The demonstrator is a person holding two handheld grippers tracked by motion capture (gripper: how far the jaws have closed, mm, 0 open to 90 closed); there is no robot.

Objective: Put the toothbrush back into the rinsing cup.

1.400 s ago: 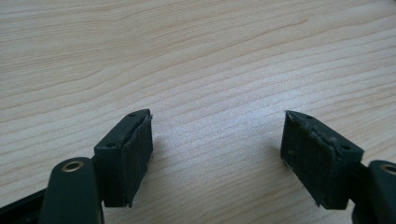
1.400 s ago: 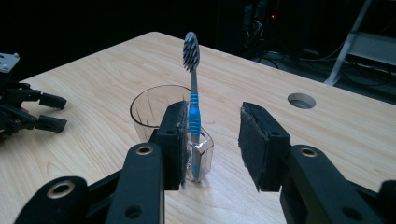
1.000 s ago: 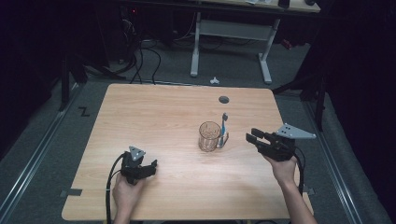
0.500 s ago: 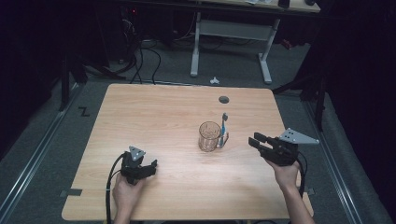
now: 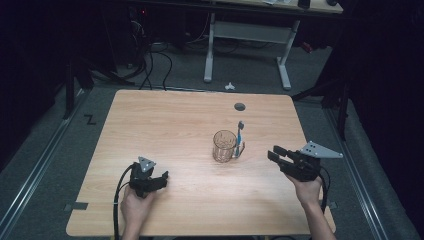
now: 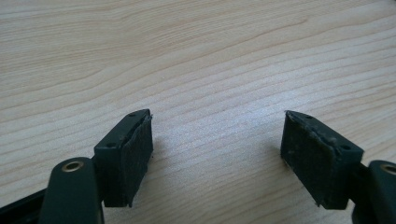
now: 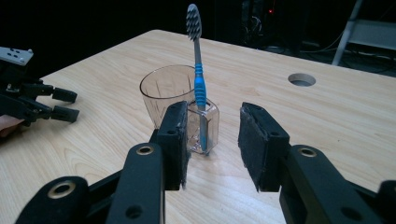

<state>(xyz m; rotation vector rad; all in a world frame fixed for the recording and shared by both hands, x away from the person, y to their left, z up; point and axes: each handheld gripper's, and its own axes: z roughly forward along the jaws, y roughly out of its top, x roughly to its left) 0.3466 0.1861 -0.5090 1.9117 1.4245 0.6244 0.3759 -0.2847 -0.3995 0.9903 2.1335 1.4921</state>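
A clear glass mug stands on the wooden table, right of centre. A blue and grey toothbrush stands upright through the mug's handle, bristles up. My right gripper is open and empty. It points at the mug from the right, a short gap away. Near the front left, my left gripper rests low over bare wood, open, with nothing between its pads.
A round cable hole is set in the table behind the mug. Beyond the far edge are a white desk frame, floor cables and a small white object on the floor.
My right gripper has drifted slightly right and toward the near edge, away from the mug. The left gripper, mug and toothbrush have stayed where they were.
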